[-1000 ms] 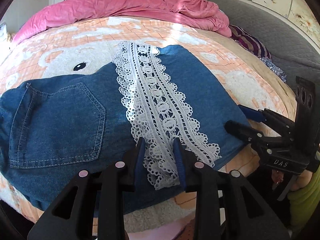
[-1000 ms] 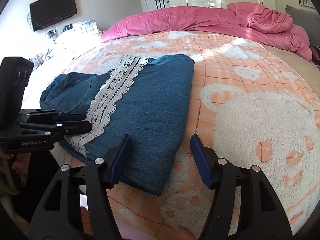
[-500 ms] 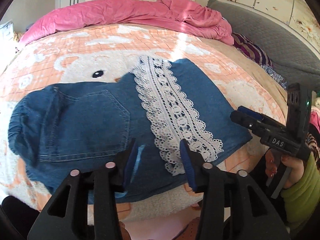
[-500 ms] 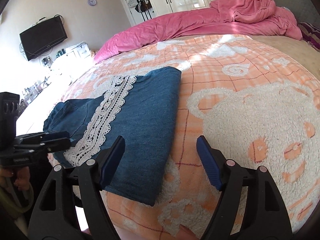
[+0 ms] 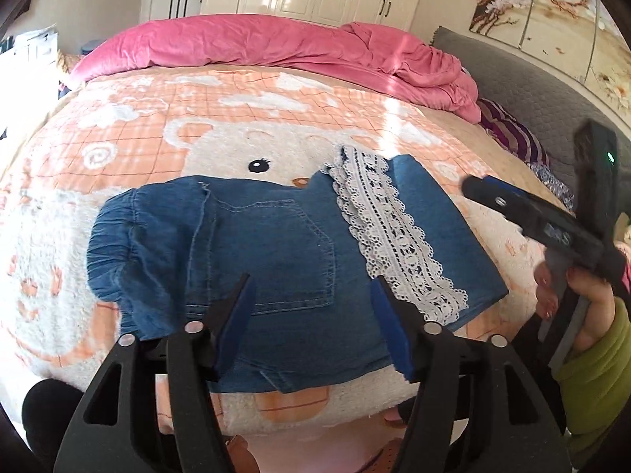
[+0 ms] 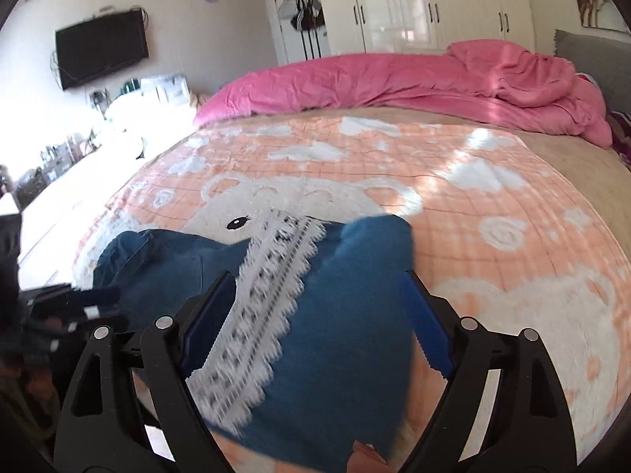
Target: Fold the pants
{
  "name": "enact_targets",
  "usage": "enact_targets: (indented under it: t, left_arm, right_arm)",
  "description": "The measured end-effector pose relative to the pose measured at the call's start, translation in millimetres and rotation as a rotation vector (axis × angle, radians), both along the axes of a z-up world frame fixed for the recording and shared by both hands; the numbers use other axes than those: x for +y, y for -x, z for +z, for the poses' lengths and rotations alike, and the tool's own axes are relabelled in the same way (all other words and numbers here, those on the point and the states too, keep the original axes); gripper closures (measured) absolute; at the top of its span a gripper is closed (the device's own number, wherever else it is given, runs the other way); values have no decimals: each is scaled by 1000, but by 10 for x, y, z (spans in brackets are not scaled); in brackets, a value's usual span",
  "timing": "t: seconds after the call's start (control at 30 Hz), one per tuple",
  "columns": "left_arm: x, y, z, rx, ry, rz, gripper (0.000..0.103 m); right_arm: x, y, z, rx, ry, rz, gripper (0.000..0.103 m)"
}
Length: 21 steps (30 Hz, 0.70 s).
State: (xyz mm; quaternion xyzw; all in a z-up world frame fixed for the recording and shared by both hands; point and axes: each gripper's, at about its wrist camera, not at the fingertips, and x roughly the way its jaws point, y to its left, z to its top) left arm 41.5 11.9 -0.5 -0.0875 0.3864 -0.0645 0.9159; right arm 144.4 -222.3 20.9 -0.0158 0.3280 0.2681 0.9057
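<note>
Blue denim pants point(image 5: 276, 252) with a white lace stripe point(image 5: 394, 236) lie folded on the peach bear blanket point(image 5: 197, 118) near the bed's front edge. The waistband and back pocket are at the left, the folded leg at the right. My left gripper point(image 5: 311, 315) is open and empty, held above the pocket area. My right gripper point(image 6: 315, 323) is open and empty, over the lace stripe point(image 6: 260, 315) and the pants' point(image 6: 347, 315) folded leg. The right gripper also shows in the left wrist view point(image 5: 512, 205), off the pants' right edge.
A crumpled pink duvet point(image 5: 276, 47) lies across the far side of the bed. A grey headboard point(image 5: 532, 90) and striped cloth point(image 5: 512, 134) are at the right. White wardrobes point(image 6: 434, 4) and a wall TV point(image 6: 100, 47) stand beyond the bed.
Both grippers have pulled back and risen from the pants. The left jaws have opened wider. The right gripper has swung left, now over the lace stripe. The pants lie as before.
</note>
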Motion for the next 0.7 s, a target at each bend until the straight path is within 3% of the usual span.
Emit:
enact_targets:
  t: [0.2,0.3,0.4,0.47,0.57,0.6,0.7]
  left_arm:
    - [389,93,92,-45,15,107,32]
    - [588,153,108,-73,-11,165,31]
    - [691,209,87,-98,-69,214,29]
    - [710,201,70,-101,-84,214,29]
    - [725,165,25,-83,-45,184,24]
    - [722,159,13,-77,-41,177,24]
    - [780,171,11,-74,-20,180,24]
  right_arm:
    - [743,-531,-138,92,181,16,26]
    - [928,-720,-267,126,235,-15,38]
    - [1022,-831,-338,132,251,-33,41]
    - [1076,-866,-410,142,291,-43,42]
    - [1196,-890,-573,156,358,-16,56]
    - [1220,-894,-614,160,365,-11,64]
    - [1241,-858,-553,155,335,-9,68]
